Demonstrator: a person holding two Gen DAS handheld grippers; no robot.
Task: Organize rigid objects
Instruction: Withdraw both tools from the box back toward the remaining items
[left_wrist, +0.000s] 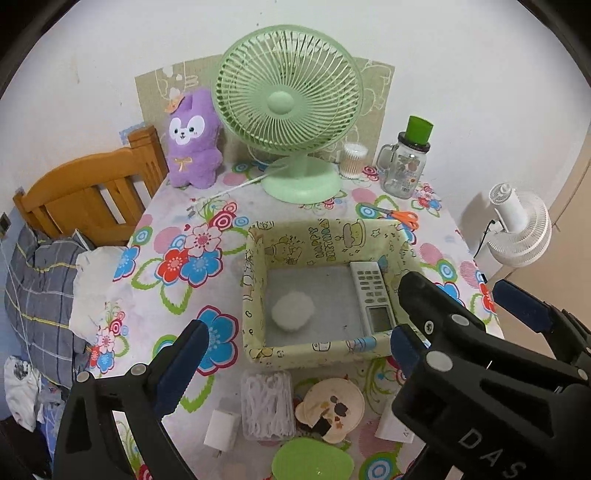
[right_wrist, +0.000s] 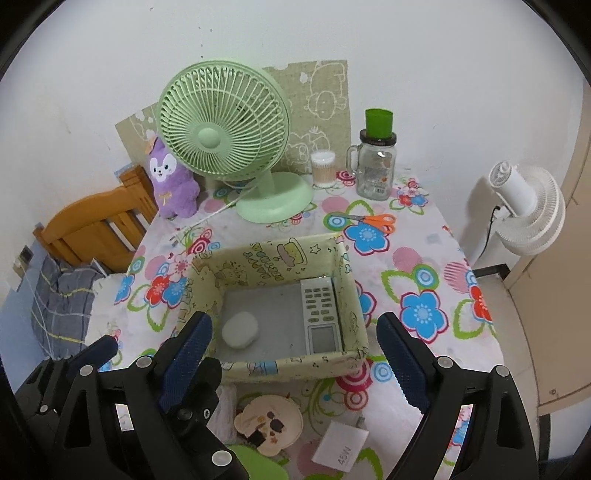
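A cream cartoon-print box stands mid-table. Inside lie a white remote along its right wall and a white rounded case on the floor. My left gripper hangs open above the box's near wall, nothing between its blue pads. My right gripper is open too, empty, straddling the same box, with the remote and case ahead. Nearer me lie a white charger, a clear box of picks, a beige bear compact and a white 45W block.
A green desk fan, purple plush, swab tub and glass jar with green cap line the back. Orange scissors lie behind the box. A wooden bed frame stands left, a white fan right.
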